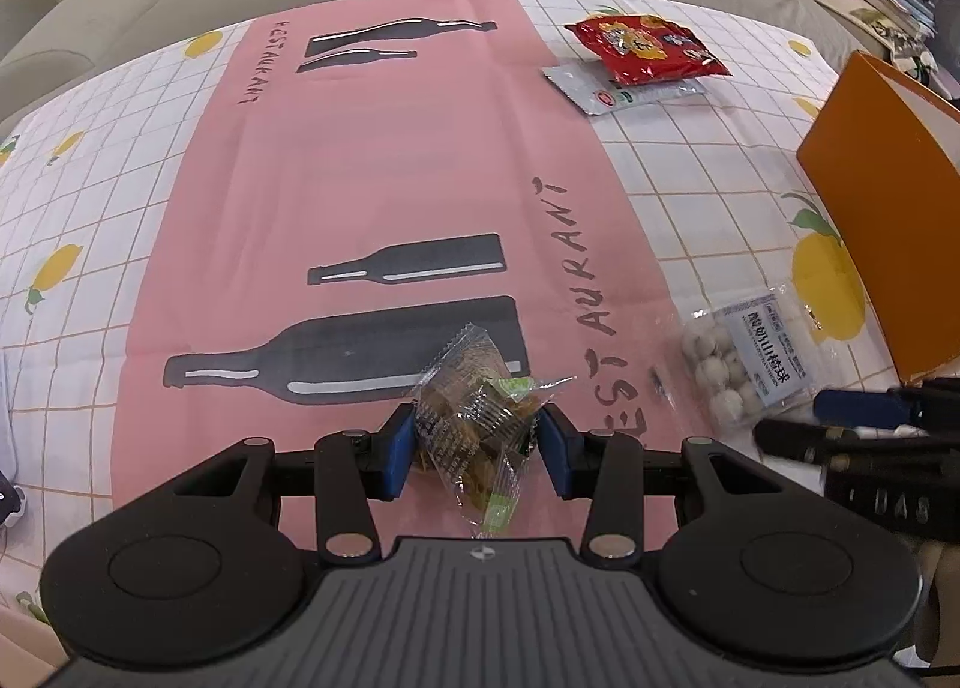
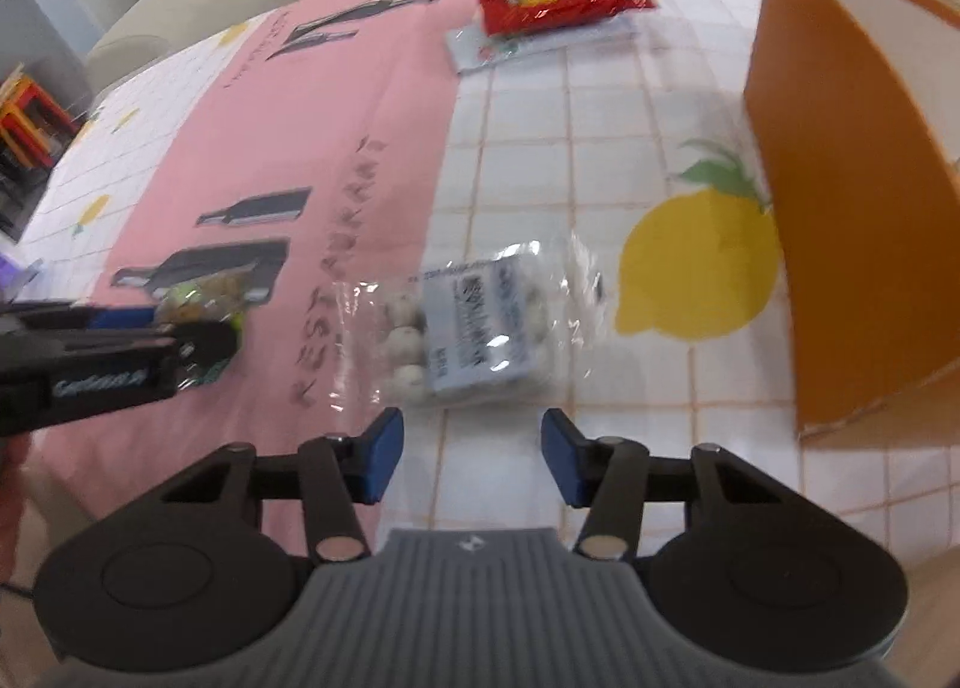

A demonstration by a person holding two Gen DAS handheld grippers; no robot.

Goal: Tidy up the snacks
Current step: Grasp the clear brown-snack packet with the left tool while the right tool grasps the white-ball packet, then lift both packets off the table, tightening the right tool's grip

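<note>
Left tool (image 1: 477, 436) is sitting with both blue pads against a clear crinkly snack packet (image 1: 474, 412), so it reads as closed on it, low over the pink runner on the counter (image 1: 372, 159). The packet is looking very light, soft and slippery; its film is bunching between the pads and a tail is hanging back toward the tool body. Pinching the filled middle rather than a sealed fin is probably giving the safer hold.

Right tool (image 2: 472, 457) is hanging wide apart and holding nothing, just short of the clear bag of white balls (image 2: 462, 328), not touching it. That bag is lying flat on the checked cloth near the pink edge, beside the lemon print. It is likely light with a loose, slick wrapper and hard round contents that could roll under pressure; gripping across the labelled middle looks best. The view is blurred, so fine detail is unclear.

To the right, an orange box (image 2: 840, 220) is standing open.

Farther back, a red snack bag (image 1: 645, 48) is overlapping a white sachet (image 1: 600, 90), well apart from both tools.
</note>
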